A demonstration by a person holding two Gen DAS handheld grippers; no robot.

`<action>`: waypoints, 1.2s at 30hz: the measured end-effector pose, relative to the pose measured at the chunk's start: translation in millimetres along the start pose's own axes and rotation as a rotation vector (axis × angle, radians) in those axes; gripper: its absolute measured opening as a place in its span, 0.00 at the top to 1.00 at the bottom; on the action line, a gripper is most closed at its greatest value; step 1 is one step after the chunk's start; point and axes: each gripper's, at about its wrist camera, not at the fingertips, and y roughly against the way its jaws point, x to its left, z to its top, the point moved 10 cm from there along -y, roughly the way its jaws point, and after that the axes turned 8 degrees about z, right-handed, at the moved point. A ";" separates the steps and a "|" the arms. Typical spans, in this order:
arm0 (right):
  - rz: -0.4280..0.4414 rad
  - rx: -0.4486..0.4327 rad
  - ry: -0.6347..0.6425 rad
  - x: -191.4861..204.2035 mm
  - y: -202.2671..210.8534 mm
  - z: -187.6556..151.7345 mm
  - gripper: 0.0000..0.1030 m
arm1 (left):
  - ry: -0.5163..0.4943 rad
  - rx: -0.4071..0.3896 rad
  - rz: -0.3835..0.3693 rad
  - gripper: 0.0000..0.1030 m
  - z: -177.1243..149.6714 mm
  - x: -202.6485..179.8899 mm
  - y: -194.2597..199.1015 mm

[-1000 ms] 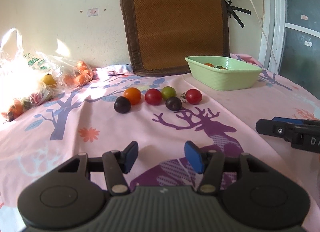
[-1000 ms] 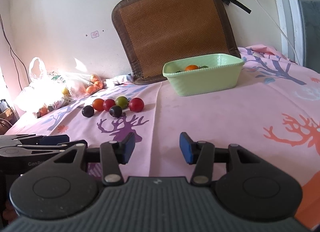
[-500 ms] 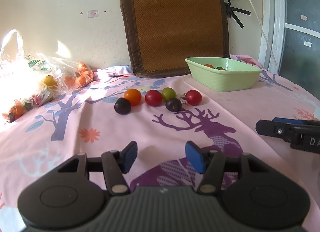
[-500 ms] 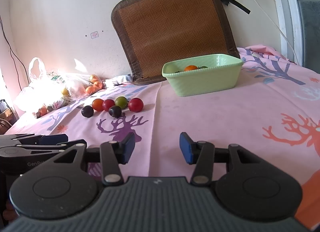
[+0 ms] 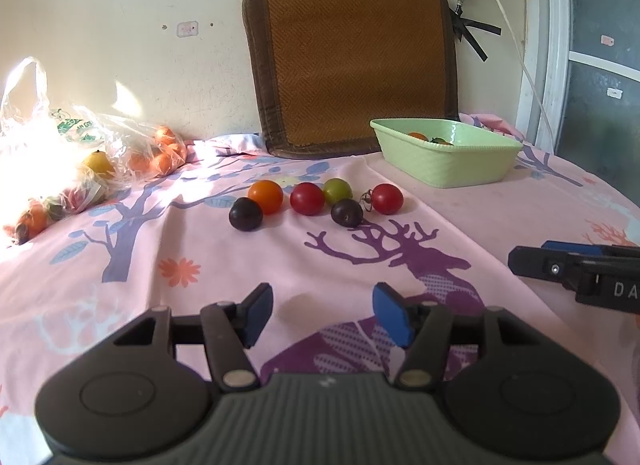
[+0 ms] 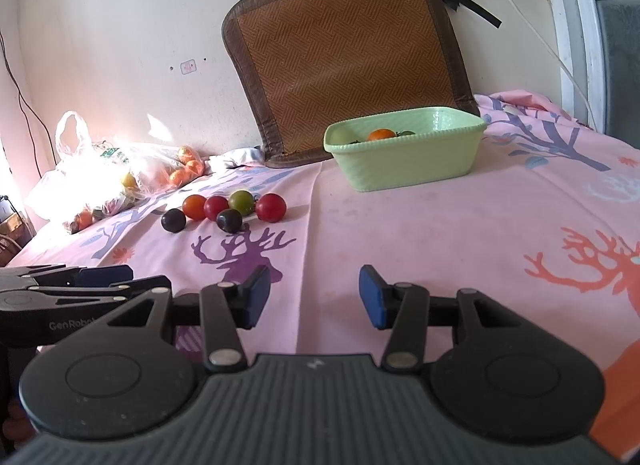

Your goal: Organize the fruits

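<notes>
Tomatoes point(image 5: 316, 202) lie in a loose cluster on our pink printed cloth point(image 5: 460, 225), six of them close together: an orange one point(image 5: 265, 196), a red one point(image 5: 307, 198), a green one point(image 5: 337, 190) and a second red one point(image 5: 387, 198) with a bit of stem at its left form the far row, while two dark purple ones point(image 5: 245, 213) point(image 5: 347, 213) sit nearer to us. Off to their right stands a pale green tub point(image 5: 448, 163) — from the right wrist view we see an orange tomato point(image 6: 381, 134) and something green already inside it. Behind the tub a brown woven mat point(image 5: 352, 65) leans upright against the wall. At the left edge of the cloth a clear plastic bag point(image 5: 80, 153) holds more orange and yellow fruit, washed out by sunlight. Our left tongs point(image 5: 322, 315) hover over the purple deer print, well short of the cluster; their jaws are opening and nothing is between them. Our right tongs point(image 6: 309, 297) stand parted and empty too, over bare cloth — just beside the left ones.
</notes>
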 end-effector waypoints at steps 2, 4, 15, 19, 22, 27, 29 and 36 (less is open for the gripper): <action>-0.001 0.001 0.001 0.5 -0.3 -0.4 0.50 | 0.004 -0.003 -0.003 0.44 0.4 0.7 0.4; -0.003 0.005 0.003 0.8 -1.1 -1.0 0.50 | 0.007 -0.002 -0.008 0.44 0.6 0.8 0.3; -0.016 0.016 0.010 0.7 -3.8 -1.9 0.50 | 0.025 0.000 -0.034 0.44 0.9 1.2 2.1; -0.013 0.021 0.014 0.8 -4.6 -2.0 0.50 | 0.060 0.043 -0.093 0.44 2.6 10.2 -0.9; 0.012 0.036 0.034 5.4 -9.1 1.8 0.50 | 0.037 0.016 -0.092 0.44 19.0 28.4 -0.9; 0.069 0.035 0.165 32.9 -24.5 19.7 0.50 | 0.015 -0.004 -0.109 0.44 55.6 50.3 -17.2; 0.091 0.049 0.216 45.0 -37.6 25.4 0.50 | -0.002 0.011 -0.104 0.44 61.9 54.0 -32.9; 0.132 0.114 0.304 66.4 -87.1 37.5 0.50 | -0.026 0.063 -0.108 0.53 61.1 54.2 -74.3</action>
